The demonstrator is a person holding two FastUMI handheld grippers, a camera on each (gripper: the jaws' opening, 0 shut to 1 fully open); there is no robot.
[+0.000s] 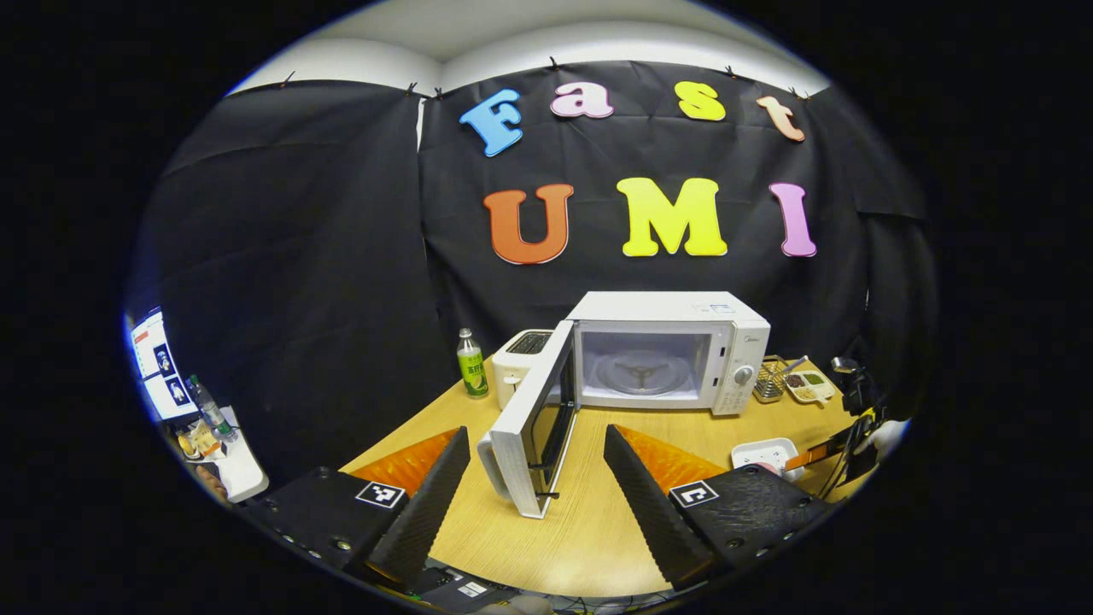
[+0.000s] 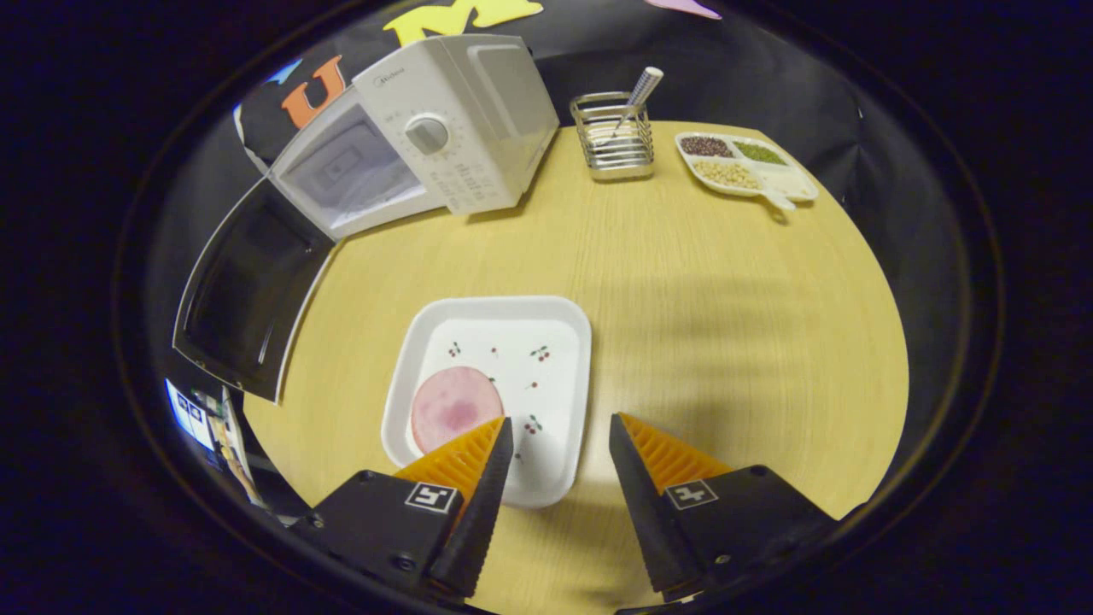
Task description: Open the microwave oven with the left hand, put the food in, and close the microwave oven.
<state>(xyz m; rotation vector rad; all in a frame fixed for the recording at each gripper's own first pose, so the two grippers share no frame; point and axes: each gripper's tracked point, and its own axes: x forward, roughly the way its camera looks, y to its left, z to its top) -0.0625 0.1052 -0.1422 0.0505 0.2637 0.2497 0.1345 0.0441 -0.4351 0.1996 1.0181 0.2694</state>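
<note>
The white microwave [image 1: 675,346] stands at the back of the wooden table [image 1: 589,521], and its door [image 1: 531,423] is swung wide open to the left, showing the glass turntable [image 1: 640,371] inside. My left gripper [image 1: 536,434] hangs open in front of the door's edge, holding nothing. In the right gripper view a white square plate [image 2: 529,342] carries a round pink ham slice [image 2: 457,408]. My right gripper [image 2: 560,423] is open low over the plate's near right corner, one finger over the plate and the other beside it. The microwave [image 2: 461,102] and its open door [image 2: 243,299] lie to the far left.
A white toaster [image 1: 523,363] and a green bottle [image 1: 471,366] stand left of the microwave. A wire utensil holder [image 2: 610,137] and a divided dish of beans [image 2: 743,166] sit at the table's far right. A side table with clutter [image 1: 213,436] is off to the left.
</note>
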